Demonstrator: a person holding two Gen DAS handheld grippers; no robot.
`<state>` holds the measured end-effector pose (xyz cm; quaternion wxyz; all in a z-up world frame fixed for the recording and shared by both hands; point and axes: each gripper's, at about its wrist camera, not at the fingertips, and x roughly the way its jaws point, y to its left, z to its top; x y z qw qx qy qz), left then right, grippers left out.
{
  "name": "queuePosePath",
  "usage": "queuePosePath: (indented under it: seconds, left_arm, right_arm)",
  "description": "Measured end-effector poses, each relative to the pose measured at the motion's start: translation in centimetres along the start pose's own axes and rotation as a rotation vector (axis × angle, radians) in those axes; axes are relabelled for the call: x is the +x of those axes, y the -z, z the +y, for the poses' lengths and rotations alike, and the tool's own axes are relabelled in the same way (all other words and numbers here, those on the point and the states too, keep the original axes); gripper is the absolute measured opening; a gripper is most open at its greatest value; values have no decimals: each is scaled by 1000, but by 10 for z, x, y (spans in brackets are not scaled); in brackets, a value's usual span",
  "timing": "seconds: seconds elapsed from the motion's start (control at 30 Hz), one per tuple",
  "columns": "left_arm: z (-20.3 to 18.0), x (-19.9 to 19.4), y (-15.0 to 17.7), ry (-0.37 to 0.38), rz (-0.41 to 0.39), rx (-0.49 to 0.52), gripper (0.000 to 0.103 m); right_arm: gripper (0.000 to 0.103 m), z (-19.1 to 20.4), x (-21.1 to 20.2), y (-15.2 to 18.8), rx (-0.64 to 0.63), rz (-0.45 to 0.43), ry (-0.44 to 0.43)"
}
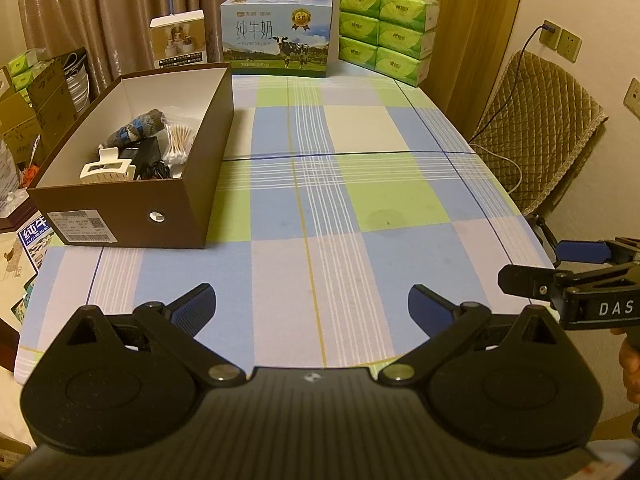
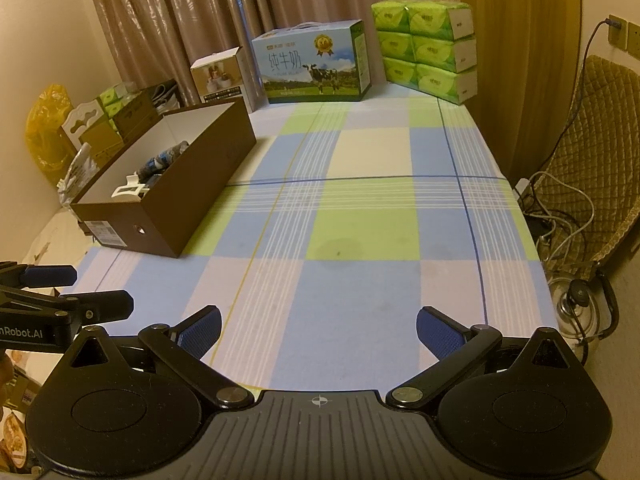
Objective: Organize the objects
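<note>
A brown open box (image 1: pixel 120 216) stands on the left of the checked tablecloth (image 1: pixel 360 184); it also shows in the right wrist view (image 2: pixel 168 216). Inside lie a cream hair claw (image 1: pixel 106 168), a rolled blue-grey sock (image 1: pixel 136 128), a bag of cotton swabs (image 1: pixel 178 144) and a black item with a cord (image 1: pixel 150 158). My left gripper (image 1: pixel 312 312) is open and empty over the table's near edge. My right gripper (image 2: pixel 318 332) is open and empty beside it; its fingers (image 1: pixel 532 280) show at the right of the left wrist view.
A milk carton (image 1: pixel 276 36), a small white box (image 1: pixel 178 40) and stacked green tissue packs (image 1: pixel 384 28) stand along the table's far edge. Cardboard boxes (image 1: pixel 36 100) sit left of the table. A quilted chair (image 1: pixel 540 120), cables and a kettle (image 2: pixel 580 308) are on the right.
</note>
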<state>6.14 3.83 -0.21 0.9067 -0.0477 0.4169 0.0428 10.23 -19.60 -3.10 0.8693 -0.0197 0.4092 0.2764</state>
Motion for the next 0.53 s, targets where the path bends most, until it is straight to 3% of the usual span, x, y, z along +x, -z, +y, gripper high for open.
queuePosePath:
  seconds: [0.53]
  left_arm:
    - [0, 5, -5, -5, -1, -2, 101]
  right_arm:
    - [101, -1, 7, -4, -8, 5, -10]
